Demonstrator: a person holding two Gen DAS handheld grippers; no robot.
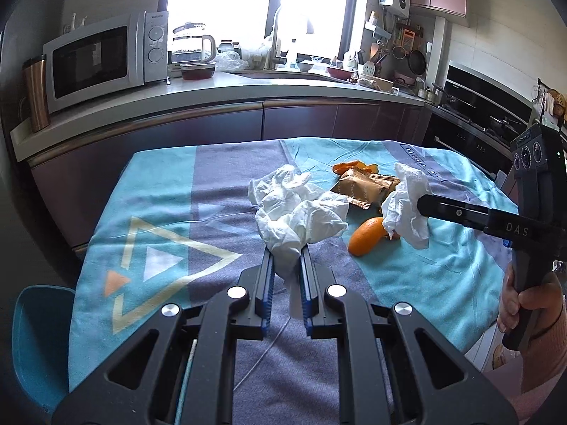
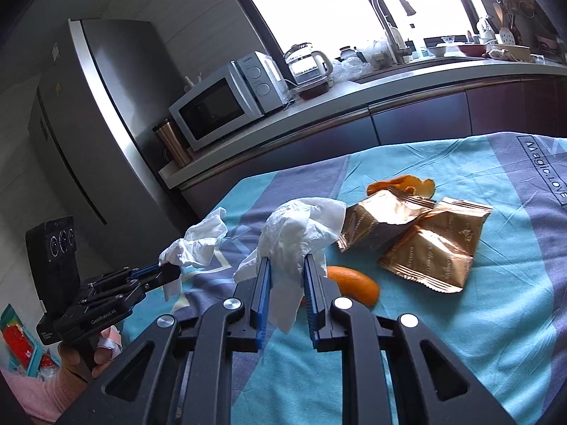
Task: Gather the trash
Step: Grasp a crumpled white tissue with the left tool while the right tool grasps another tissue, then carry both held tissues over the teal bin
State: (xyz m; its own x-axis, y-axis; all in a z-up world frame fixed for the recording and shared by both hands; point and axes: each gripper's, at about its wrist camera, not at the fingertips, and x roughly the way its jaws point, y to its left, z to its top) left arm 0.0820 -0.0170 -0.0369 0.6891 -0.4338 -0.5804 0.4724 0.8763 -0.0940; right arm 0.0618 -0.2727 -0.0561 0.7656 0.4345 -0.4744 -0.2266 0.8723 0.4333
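Holding crumpled white tissue wads: left tool [image 1: 287, 258] clenched on one [image 1: 297, 212], right tool [image 2: 287, 272] on another [image 2: 301, 226], both apparently just above the tabletop [image 1: 141, 184]. Featherlight, soft, compressible; pinch the bulk.

bright window [image 1: 226, 7] over dark cabinets [image 1: 212, 131] (microwave [image 1: 106, 56] on counter), steel fridge [image 2: 106, 113].
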